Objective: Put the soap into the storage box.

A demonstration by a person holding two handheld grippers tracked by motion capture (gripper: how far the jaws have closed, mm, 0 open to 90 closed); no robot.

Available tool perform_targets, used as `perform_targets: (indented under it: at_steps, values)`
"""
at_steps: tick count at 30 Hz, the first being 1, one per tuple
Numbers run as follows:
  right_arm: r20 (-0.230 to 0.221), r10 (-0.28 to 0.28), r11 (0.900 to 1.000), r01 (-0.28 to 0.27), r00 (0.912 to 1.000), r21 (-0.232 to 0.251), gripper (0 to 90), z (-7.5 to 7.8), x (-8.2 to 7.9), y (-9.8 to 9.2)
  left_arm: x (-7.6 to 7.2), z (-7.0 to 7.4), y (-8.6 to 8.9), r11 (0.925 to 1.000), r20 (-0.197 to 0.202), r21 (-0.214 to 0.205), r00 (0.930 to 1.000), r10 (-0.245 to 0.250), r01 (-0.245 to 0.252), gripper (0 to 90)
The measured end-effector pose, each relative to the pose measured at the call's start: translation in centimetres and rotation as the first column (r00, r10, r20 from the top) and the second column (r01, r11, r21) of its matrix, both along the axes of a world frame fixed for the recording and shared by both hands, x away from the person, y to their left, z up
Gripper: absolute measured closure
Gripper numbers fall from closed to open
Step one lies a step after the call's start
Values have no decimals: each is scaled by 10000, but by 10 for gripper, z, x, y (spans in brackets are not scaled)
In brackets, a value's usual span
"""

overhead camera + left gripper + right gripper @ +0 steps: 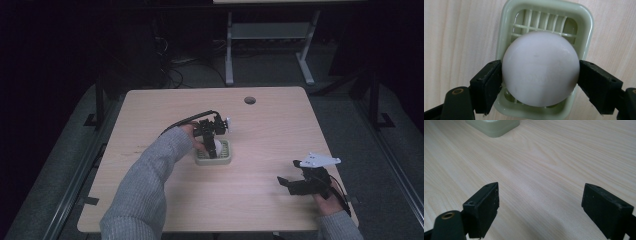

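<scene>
The left gripper (pixel 540 75) is clamping a smooth white plastic ball (pixel 540 68) between both jaws, holding it directly over the pale green slatted plastic tray (pixel 587 27) that is sitting near the middle of the light wooden table (pixel 260 190). Further right, the right gripper (pixel 540 205) is hovering low over bare wood, jaws spread wide apart and holding nothing.
</scene>
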State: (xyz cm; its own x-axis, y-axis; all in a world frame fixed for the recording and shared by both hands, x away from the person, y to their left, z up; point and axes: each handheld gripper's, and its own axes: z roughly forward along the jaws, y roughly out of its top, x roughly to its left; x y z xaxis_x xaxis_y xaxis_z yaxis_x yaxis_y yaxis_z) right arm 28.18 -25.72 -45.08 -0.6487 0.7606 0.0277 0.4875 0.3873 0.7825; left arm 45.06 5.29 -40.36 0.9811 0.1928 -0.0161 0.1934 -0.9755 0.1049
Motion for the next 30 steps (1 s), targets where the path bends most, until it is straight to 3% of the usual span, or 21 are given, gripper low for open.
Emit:
perform_targets:
  at_steps: [19,23,30]
  values:
    - [16,-86,10000,86,10000,34,140,1,-1,1,-11,21,12,9991,231,-336,9994,247,-239,205]
    - [17,-112,9999,112,9999,20,139,2,-1,0,-16,24,21,9964,248,-740,9988,432,-412,209]
    - [15,-122,9999,122,9999,3,139,1,-1,1,-25,27,34,9935,243,-990,9980,590,-563,211]
